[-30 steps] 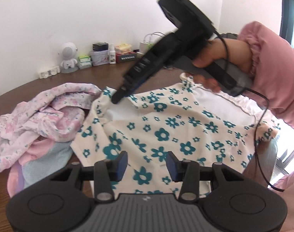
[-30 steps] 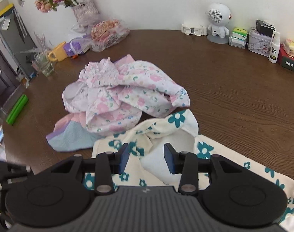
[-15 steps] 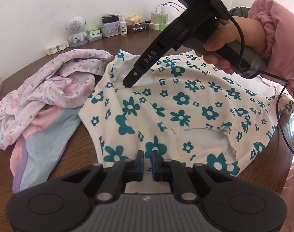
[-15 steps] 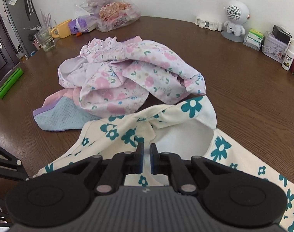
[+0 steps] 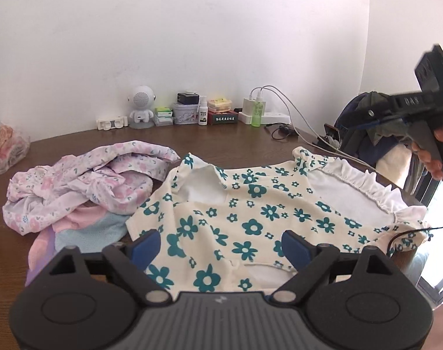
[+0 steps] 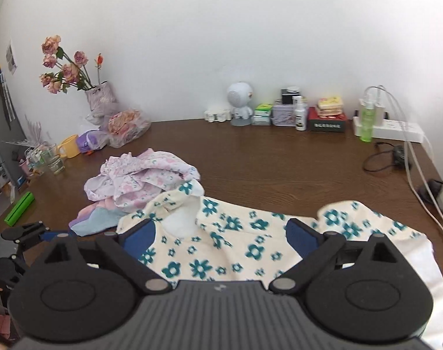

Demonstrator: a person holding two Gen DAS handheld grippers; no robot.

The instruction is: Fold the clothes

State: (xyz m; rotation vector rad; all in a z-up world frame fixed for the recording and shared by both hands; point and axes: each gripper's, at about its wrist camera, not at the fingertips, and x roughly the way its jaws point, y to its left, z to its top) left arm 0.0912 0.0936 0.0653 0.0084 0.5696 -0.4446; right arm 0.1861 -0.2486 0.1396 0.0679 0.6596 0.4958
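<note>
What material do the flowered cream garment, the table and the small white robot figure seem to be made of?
Flowered cream garment: soft knit fabric, probably cotton, matte; it wrinkles and has a gathered elastic frill.
Table: wood or wood-look laminate, dark brown with a slight sheen; grain lines show, but which of the two is unclear.
Robot figure: likely hard plastic, smooth white, with a dotted grille.

A: Free room? 
B: Bare table point(image 6: 279, 169) behind the floral top point(image 6: 239, 242) — open.
A: Blockers?
B: Pink clothes pile point(image 6: 140, 180) left, cables point(image 6: 416, 175) right, clutter row point(image 6: 294, 113) along the wall.
</note>
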